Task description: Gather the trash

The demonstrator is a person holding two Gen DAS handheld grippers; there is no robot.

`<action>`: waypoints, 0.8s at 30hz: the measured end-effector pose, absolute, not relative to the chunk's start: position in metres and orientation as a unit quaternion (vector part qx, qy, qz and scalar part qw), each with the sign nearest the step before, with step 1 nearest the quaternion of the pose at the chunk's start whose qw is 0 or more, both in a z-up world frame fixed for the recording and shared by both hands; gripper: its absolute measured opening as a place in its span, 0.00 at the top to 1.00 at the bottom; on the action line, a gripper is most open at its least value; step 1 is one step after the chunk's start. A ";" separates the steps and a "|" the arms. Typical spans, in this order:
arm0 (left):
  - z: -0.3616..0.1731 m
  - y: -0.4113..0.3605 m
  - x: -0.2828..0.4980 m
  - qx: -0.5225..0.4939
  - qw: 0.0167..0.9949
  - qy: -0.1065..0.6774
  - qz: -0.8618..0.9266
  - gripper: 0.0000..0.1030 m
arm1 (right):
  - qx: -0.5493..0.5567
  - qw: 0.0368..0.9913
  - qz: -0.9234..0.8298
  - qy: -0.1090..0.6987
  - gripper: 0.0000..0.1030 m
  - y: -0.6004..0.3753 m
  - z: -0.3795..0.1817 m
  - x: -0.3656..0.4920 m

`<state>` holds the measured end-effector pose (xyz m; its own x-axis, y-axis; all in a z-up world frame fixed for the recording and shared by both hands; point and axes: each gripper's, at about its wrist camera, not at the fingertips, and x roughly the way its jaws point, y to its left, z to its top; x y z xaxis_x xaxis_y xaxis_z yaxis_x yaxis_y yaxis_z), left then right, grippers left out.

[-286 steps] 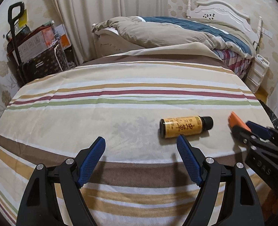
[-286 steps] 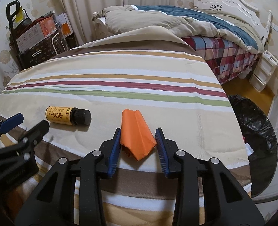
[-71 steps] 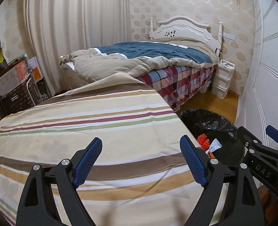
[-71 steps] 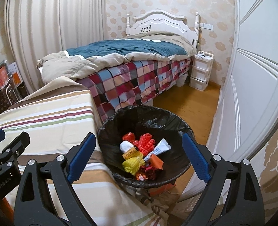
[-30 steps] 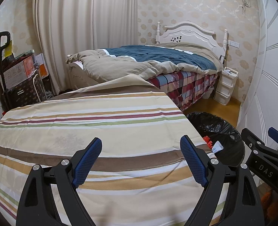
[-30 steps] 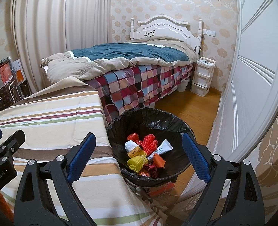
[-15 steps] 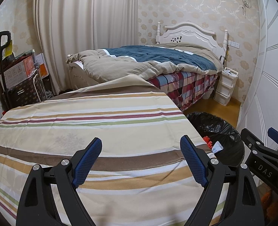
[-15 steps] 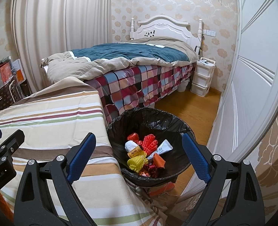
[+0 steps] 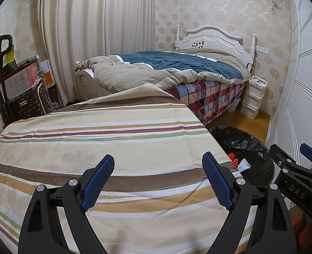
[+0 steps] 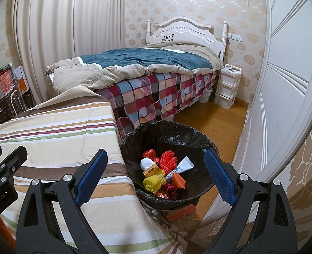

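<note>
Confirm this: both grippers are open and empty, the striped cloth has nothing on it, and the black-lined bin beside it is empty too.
Wrong on the bin. The right wrist view shows the bin holding trash: a yellow bottle, a white tube and orange paper. The rest stands: left gripper and right gripper open and empty, striped cloth bare.

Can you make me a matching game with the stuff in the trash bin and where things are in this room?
Things:
1. yellow foam net
2. white tube
3. striped cloth
4. white drawers

Places or states:
A. spread over the table, nothing on it
B. standing on the floor beside the bed
C. in the trash bin, nearest the left gripper's side, bright and lumpy
D. in the trash bin, lying slanted toward its right side

Pairs: 1-C, 2-D, 3-A, 4-B
</note>
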<state>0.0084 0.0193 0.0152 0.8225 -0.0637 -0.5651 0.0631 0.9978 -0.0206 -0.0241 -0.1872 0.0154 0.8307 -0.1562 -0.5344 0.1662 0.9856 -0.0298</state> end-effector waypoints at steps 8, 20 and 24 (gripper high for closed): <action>0.015 0.019 0.008 0.000 0.955 0.296 -0.033 0.18 | 0.009 0.957 -0.084 0.279 0.12 -0.187 0.015 -0.024; 0.015 0.020 0.008 -0.001 0.955 0.295 -0.033 0.18 | 0.009 0.957 -0.084 0.278 0.12 -0.187 0.015 -0.024; 0.017 0.024 0.008 -0.003 0.955 0.294 -0.033 0.18 | 0.008 0.957 -0.084 0.278 0.12 -0.186 0.015 -0.024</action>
<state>0.0076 0.0241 0.0168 0.8250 -0.0641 -0.5615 0.0606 0.9979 -0.0250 -0.0240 -0.1865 0.0149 0.8308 -0.1564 -0.5342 0.1658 0.9857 -0.0307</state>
